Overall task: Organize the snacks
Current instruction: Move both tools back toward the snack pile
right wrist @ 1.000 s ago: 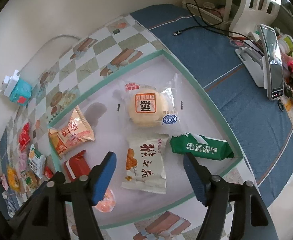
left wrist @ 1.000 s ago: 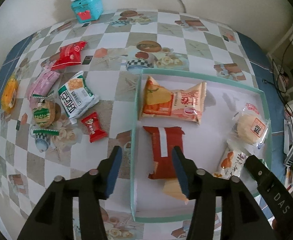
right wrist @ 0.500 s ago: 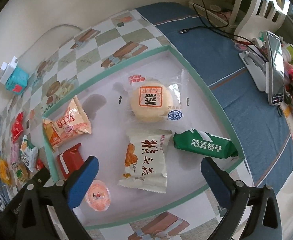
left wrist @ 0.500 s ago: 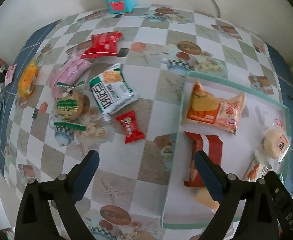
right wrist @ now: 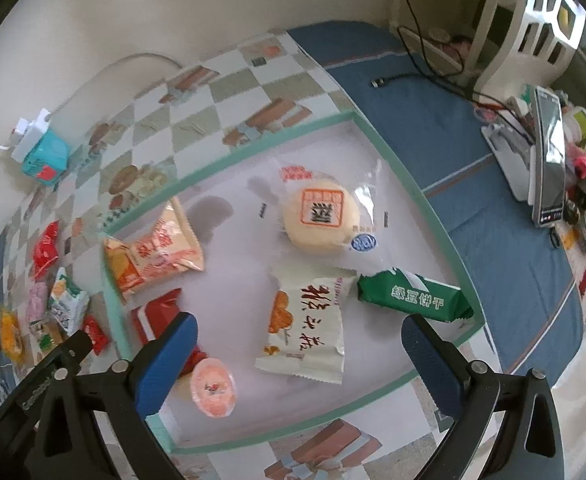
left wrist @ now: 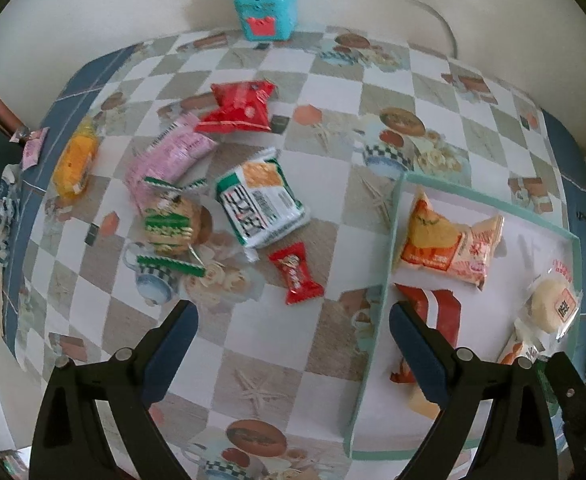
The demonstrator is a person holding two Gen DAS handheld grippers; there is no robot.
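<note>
Blue-padded left gripper [left wrist: 291, 326] hangs above the checkered tablecloth [left wrist: 253, 380] at lower centre of its frame, jaws spread wide and empty, small red candy [left wrist: 296, 273] just above the gap and loose snacks [left wrist: 259, 204] piled centre-left. Right gripper [right wrist: 297, 338] points down into the green-rimmed tray [right wrist: 413, 188], jaws released wide with nothing held, white packet [right wrist: 309, 332] between the pads and green biscuit bar [right wrist: 413, 298] right of it. Pink jelly cup [right wrist: 213, 387] sits by its left finger [right wrist: 165, 364].

Glossy plastic snack wrappers [left wrist: 259, 203], smooth checked tablecloth [left wrist: 333, 92]
</note>
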